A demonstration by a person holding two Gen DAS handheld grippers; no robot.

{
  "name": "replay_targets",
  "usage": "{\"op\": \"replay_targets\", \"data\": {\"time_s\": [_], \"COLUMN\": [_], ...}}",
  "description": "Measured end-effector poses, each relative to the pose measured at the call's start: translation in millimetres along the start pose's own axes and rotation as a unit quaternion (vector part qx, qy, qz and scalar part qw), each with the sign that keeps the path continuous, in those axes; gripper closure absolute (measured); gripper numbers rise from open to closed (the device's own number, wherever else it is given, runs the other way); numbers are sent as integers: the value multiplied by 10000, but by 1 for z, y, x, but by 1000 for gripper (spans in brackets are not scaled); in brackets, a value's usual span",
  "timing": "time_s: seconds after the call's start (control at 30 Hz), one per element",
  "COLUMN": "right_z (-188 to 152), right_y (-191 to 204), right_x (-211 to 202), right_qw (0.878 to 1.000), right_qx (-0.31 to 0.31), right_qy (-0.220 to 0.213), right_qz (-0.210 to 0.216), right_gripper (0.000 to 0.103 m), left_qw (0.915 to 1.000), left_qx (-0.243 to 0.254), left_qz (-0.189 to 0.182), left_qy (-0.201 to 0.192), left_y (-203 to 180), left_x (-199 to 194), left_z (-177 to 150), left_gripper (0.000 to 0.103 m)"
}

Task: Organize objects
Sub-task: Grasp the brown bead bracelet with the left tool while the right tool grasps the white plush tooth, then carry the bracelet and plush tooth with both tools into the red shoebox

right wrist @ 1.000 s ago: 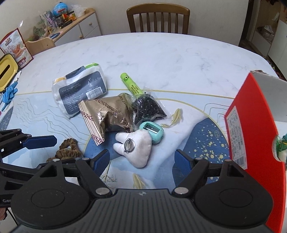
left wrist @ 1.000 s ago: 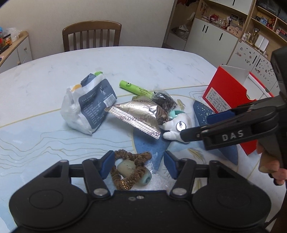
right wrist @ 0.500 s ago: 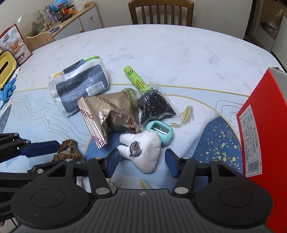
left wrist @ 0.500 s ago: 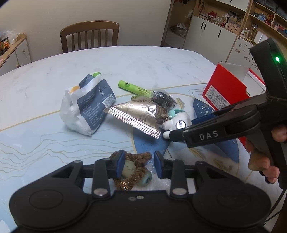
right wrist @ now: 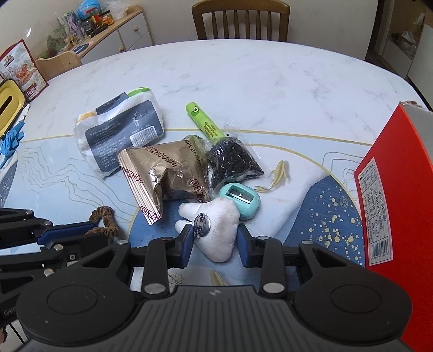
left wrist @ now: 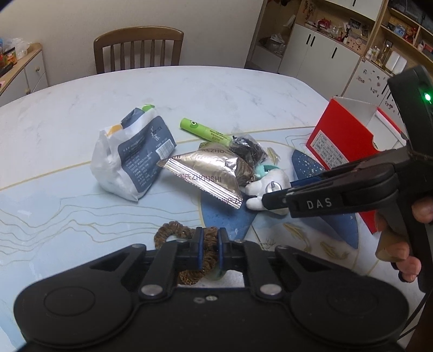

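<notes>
My left gripper (left wrist: 208,238) is shut on a brown scrunchie (left wrist: 173,230) low over the near table edge, with a pale green piece under it. In the right wrist view the scrunchie (right wrist: 105,219) shows beside the left gripper's blue finger (right wrist: 67,232). My right gripper (right wrist: 215,239) has its pads pressed on both sides of a white plush tooth (right wrist: 216,216) with a metal pin, which lies on the table. The plush tooth (left wrist: 273,178) also shows in the left wrist view, behind the right gripper's fingers.
Beyond the plush lie a teal pencil sharpener (right wrist: 240,197), a bag of black beads (right wrist: 232,162), a gold snack bag (right wrist: 167,168), a white and blue pouch (right wrist: 121,127) and a green tube (right wrist: 205,121). An open red box (right wrist: 392,189) stands at the right. A chair (right wrist: 240,19) is behind the table.
Both grippers went from wide open to closed: the left one onto the scrunchie, the right one onto the plush tooth after moving in over it.
</notes>
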State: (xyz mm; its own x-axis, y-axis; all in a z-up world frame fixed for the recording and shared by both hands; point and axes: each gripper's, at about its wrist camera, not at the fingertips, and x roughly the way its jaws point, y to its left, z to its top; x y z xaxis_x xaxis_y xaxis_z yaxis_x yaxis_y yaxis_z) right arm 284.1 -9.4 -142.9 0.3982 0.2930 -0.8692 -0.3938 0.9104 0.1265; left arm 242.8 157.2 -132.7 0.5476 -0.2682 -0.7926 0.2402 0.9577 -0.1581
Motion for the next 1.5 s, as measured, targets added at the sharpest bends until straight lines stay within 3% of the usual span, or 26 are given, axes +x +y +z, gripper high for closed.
{"op": "replay_targets", "data": {"time_s": [0.43, 0.83, 1.17, 1.5], "right_z": [-8, -18, -25, -30], "right_y": [5, -19, -69, -153], "right_x": [-62, -142, -190, -211], "right_qw": [9987, 9956, 9947, 9950], "right_qx": [43, 18, 20, 265], "right_qy": [-320, -778, -951, -963], "right_qz": [400, 519, 384, 3], "right_gripper": [70, 70, 70, 70], "left_qw": [9972, 9966, 9961, 9956], "left_qx": [-694, -548, -281, 13], "left_qz": [-247, -387, -519, -685], "left_qy": [-86, -475, -651, -643], "left_y": [7, -30, -86, -157], "left_x": [-31, -75, -92, -78], "left_z": [15, 36, 57, 80], "left_gripper": [96, 96, 96, 96]}}
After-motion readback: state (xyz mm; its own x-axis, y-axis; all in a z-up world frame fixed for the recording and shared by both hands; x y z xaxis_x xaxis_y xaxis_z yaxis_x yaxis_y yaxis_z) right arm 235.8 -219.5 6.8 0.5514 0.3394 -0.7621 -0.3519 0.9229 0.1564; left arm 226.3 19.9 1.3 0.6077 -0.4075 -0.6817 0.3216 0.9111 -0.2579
